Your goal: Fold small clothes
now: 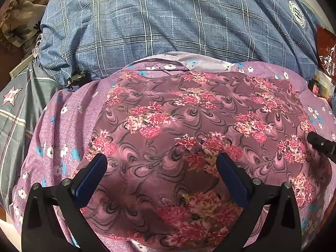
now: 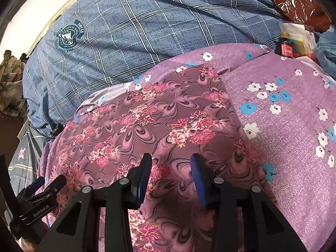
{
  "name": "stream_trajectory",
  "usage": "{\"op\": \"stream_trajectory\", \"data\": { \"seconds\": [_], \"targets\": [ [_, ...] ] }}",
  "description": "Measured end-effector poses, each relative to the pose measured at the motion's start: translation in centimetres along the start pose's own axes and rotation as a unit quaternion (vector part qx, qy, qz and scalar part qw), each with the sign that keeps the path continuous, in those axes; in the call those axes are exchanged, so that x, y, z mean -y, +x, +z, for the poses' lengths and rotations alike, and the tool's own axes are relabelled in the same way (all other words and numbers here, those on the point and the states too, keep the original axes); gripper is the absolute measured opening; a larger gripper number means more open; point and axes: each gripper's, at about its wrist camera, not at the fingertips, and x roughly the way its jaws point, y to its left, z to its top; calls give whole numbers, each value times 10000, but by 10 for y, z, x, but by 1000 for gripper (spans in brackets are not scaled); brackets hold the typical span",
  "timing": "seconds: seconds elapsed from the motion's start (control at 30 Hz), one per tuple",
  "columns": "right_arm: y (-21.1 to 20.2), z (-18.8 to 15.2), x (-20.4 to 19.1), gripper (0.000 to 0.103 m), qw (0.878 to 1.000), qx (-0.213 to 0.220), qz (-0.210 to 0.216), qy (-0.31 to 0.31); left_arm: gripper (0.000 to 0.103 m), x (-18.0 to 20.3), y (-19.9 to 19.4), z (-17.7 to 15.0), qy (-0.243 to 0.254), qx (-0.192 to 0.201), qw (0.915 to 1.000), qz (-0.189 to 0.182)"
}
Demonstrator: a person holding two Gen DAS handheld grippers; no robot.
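Note:
A mauve cloth with pink flower print [image 1: 189, 115] lies spread flat on a purple sheet with white and blue flowers [image 1: 52, 138]. My left gripper [image 1: 161, 163] hovers over the cloth's near part, jaws wide open and nothing between them. In the right wrist view the same cloth [image 2: 157, 115] runs to a straight right edge on the purple sheet [image 2: 289, 105]. My right gripper [image 2: 171, 159] sits just over the cloth near that edge, its jaws partly apart and the fabric lying flat below them. Each gripper shows in the other's view, the right [image 1: 321, 145] and the left [image 2: 42, 189].
A blue plaid quilt [image 1: 168, 25] is bunched up behind the cloth. A red plastic bag [image 2: 298, 2] and a small dark bottle with boxes [image 2: 287, 48] lie at the far right. A beige leaf-print fabric [image 1: 19, 16] sits at the far left.

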Motion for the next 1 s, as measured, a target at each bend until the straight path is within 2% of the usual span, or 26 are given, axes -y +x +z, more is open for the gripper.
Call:
{"op": "stream_trajectory", "data": {
  "seconds": [0.4, 0.57, 0.77, 1.0],
  "targets": [
    [5, 4, -4, 39, 9999, 42, -127, 104, 103, -4, 8, -2, -39, -153, 9999, 6],
    [14, 3, -7, 40, 9995, -104, -265, 106, 103, -10, 15, -6, -75, -262, 9996, 73],
    [17, 2, -7, 40, 9993, -107, -317, 186, 103, -17, 26, -11, -149, -451, 9988, -111],
    [7, 5, -13, 40, 9992, 166, -224, 285, 103, -21, 19, -12, -123, -384, 9991, -132]
  ]
}}
